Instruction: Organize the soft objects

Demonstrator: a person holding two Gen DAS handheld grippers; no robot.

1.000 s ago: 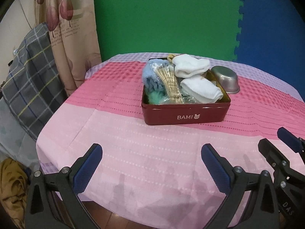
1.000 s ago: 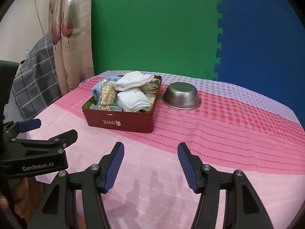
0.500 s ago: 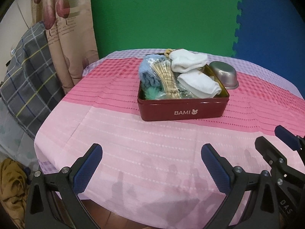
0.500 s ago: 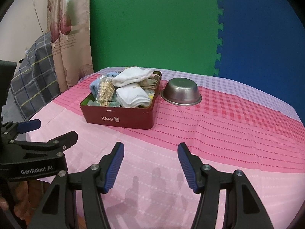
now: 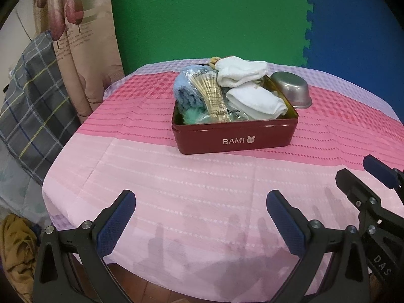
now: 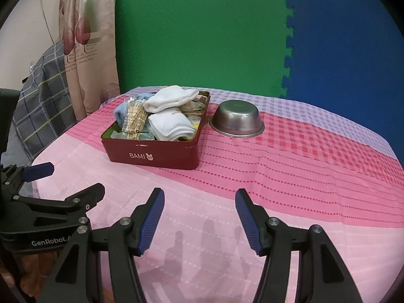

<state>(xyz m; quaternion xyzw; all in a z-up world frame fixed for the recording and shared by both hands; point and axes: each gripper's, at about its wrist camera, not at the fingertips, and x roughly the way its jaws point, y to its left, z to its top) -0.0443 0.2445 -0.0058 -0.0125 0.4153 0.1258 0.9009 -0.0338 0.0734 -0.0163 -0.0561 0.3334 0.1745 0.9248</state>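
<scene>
Both claws — left claw (image 5: 200, 223) and right claw (image 6: 199, 221) — hover wide and empty while white socks (image 5: 241, 72) lie piled in the red tin (image 5: 234, 139), apparently fitting sorting pending or finished.

A: What colour is the tin (image 5: 234, 139)?

B: Dark red, with "BAMI" and a small rabbit face in pale print. The cloth over the counter (image 5: 176, 189) runs in bands: pale pink with dotted white lines, deeper pink, red check, then lilac check.

A: And inside the tin?

B: Two white socks (image 5: 255, 101), a light blue knit (image 5: 186, 93), something mint green (image 5: 194, 115), tan sticks (image 5: 213, 93).

A: The bowl (image 6: 237, 120)?

B: Dull silver. Behind it, green foam mat (image 6: 202, 30) beside blue foam mat (image 6: 348, 38); gripper pads (image 6: 151, 223) are blue on black.
</scene>
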